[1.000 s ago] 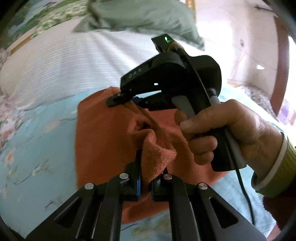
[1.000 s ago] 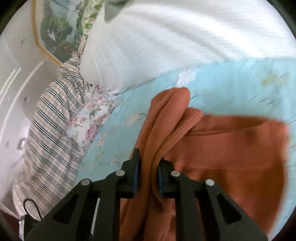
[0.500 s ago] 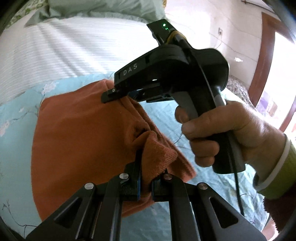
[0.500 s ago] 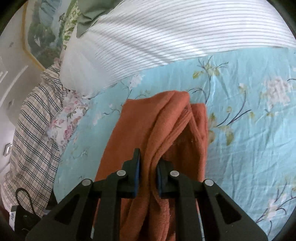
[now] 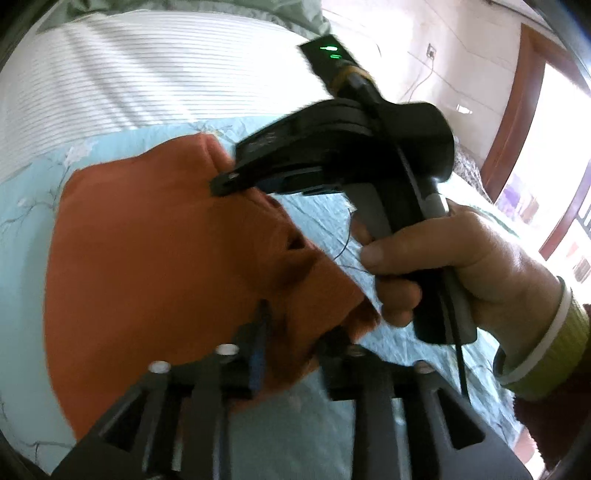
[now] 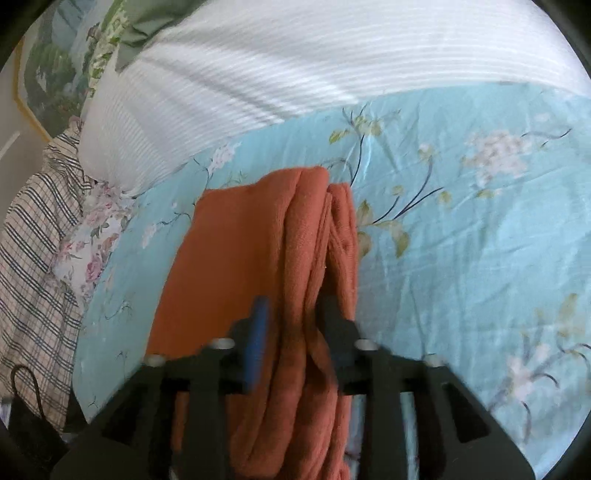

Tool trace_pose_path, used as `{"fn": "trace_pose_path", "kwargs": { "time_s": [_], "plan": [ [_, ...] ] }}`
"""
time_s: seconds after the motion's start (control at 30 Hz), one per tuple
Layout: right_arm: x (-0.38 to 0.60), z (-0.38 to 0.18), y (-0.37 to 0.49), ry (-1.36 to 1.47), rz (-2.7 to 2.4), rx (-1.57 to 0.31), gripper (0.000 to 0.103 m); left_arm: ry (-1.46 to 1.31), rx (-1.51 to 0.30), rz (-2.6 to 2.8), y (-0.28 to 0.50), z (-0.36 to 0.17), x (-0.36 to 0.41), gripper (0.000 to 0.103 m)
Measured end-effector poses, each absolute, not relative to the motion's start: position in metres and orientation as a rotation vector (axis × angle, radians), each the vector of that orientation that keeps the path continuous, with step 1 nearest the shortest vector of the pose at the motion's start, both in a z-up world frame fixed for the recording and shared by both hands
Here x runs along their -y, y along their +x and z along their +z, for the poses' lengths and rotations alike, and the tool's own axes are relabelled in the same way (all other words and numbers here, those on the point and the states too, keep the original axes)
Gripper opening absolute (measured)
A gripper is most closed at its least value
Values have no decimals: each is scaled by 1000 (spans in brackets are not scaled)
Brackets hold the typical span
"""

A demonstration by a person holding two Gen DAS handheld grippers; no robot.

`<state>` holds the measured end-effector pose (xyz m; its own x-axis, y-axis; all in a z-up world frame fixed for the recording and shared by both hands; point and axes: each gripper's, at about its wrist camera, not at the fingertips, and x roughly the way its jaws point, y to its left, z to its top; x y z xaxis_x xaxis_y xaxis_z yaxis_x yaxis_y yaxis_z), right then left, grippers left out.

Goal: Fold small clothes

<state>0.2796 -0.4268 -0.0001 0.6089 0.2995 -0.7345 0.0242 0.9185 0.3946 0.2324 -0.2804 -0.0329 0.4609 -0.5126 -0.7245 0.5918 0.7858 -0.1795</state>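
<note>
Just let go: left gripper (image 5: 295,332) and right gripper (image 6: 291,321) opening off soft, floppy orange cloth (image 6: 236,251); pinch edges.

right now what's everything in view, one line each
garment: one, rust orange, folded over on the sheet, its bunched edge between both tools' fingers
sheet: one, light blue with flowers, under the garment
striped cover: one, white, behind the sheet
plaid cloth: one, cream with dark lines, far left in the right wrist view
green cloth: one, on top of the striped cover
picture: one, gold frame, on the wall at left
door frame: one, reddish wood, at right in the left wrist view
left tool: black, jaws just opened, cloth between them
right tool: black, jaws just opened, cloth between them
hand: one, gripping the right tool's handle, green cuff
</note>
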Motion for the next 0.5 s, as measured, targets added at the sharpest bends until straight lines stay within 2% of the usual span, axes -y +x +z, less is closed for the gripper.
{"fn": "trace_pose_path", "kwargs": {
  "time_s": [0.03,0.17,0.27,0.5],
  "plan": [
    [428,4,273,388,155,-885,80,92,-850,-675,230,-29,271,43],
    [432,5,257,401,162,-898,81,53,-850,-645,222,-18,230,67],
    [432,-7,253,430,179,-939,81,4,-857,-617,225,-14,194,81],
    [429,-29,262,509,213,-987,81,-204,-990,-502,268,-33,127,82]
  ]
}}
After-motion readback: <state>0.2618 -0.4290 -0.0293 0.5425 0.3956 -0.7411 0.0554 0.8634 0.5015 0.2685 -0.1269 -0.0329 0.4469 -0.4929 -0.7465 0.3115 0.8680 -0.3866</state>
